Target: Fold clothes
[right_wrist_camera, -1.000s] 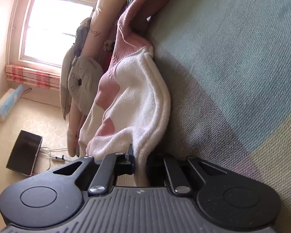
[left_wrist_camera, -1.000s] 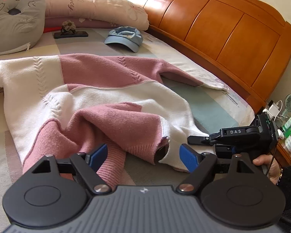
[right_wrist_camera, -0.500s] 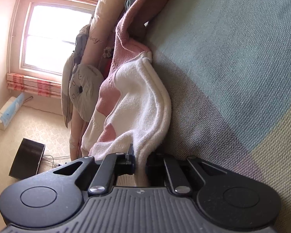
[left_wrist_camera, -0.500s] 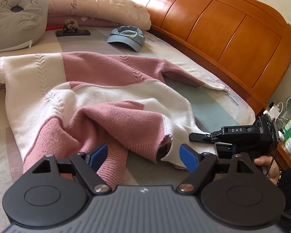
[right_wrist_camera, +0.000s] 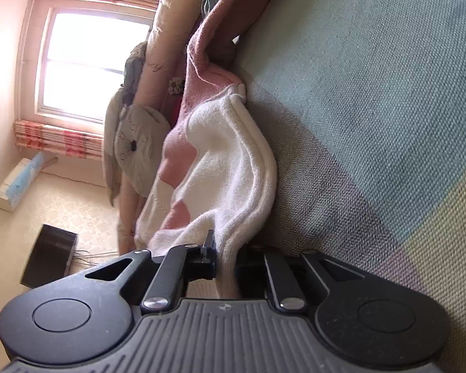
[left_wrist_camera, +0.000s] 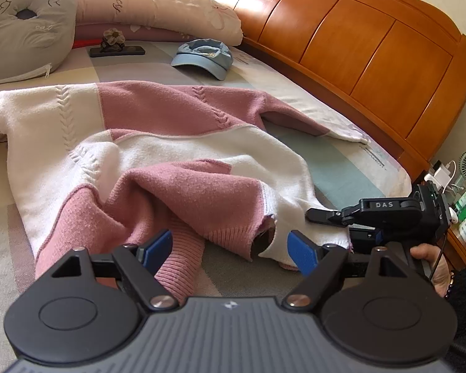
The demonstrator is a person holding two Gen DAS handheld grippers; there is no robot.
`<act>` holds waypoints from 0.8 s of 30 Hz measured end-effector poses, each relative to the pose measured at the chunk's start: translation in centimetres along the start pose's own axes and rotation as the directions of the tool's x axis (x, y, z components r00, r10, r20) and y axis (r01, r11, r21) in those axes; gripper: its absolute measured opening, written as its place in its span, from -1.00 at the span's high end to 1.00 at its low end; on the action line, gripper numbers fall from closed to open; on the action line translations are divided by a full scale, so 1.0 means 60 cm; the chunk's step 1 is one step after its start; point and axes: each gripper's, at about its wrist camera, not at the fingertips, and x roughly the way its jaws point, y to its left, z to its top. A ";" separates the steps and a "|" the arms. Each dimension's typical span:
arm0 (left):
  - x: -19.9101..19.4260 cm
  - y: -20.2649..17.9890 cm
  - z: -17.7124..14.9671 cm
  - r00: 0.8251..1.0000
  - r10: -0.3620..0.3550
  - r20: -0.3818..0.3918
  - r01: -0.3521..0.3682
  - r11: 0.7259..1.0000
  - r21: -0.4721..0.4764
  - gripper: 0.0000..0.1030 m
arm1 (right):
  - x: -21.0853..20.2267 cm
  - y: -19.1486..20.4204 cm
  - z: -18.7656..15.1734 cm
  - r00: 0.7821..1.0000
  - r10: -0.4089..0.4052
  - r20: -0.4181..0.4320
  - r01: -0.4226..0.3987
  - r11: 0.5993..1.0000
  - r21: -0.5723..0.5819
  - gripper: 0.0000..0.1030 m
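On bed (left_wrist_camera: 341, 168), sweater (left_wrist_camera: 171, 161) hem clamped in right claw (right_wrist_camera: 225, 267); left claw (left_wrist_camera: 230, 245) spread, over cuff.

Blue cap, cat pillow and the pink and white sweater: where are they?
blue cap (left_wrist_camera: 203, 57), left wrist view, on its crown.
cat pillow (left_wrist_camera: 28, 31), left wrist view, on its grey face.
sweater (left_wrist_camera: 183, 143), left wrist view, on its white middle band.

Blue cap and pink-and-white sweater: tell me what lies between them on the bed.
Nothing: only bare striped bedsheet separates the blue cap from the sweater, as the left wrist view shows.
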 end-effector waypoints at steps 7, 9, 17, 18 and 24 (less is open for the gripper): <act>0.003 0.004 0.000 1.000 0.002 -0.002 -0.002 1.000 -0.008 -0.58 | 0.004 0.001 0.004 0.999 0.014 -0.048 -0.016 0.999 -0.029 0.71; 0.004 0.003 0.000 1.000 0.000 -0.001 0.000 1.000 -0.008 -0.58 | 0.005 0.004 0.001 0.999 0.000 -0.036 -0.002 0.999 -0.044 0.75; -0.008 -0.001 0.004 1.000 0.007 0.003 -0.007 1.000 0.002 -0.58 | 0.008 0.003 0.010 0.998 -0.016 -0.063 0.016 1.000 0.004 0.79; -0.011 -0.002 0.005 1.000 0.011 0.004 -0.011 1.000 0.006 -0.58 | 0.006 0.002 0.013 0.997 -0.015 -0.071 0.016 1.000 0.020 0.79; -0.028 -0.007 0.004 0.999 0.050 -0.011 -0.049 0.998 0.036 -0.59 | -0.028 0.031 0.036 0.994 -0.051 -0.094 0.047 0.998 -0.046 0.79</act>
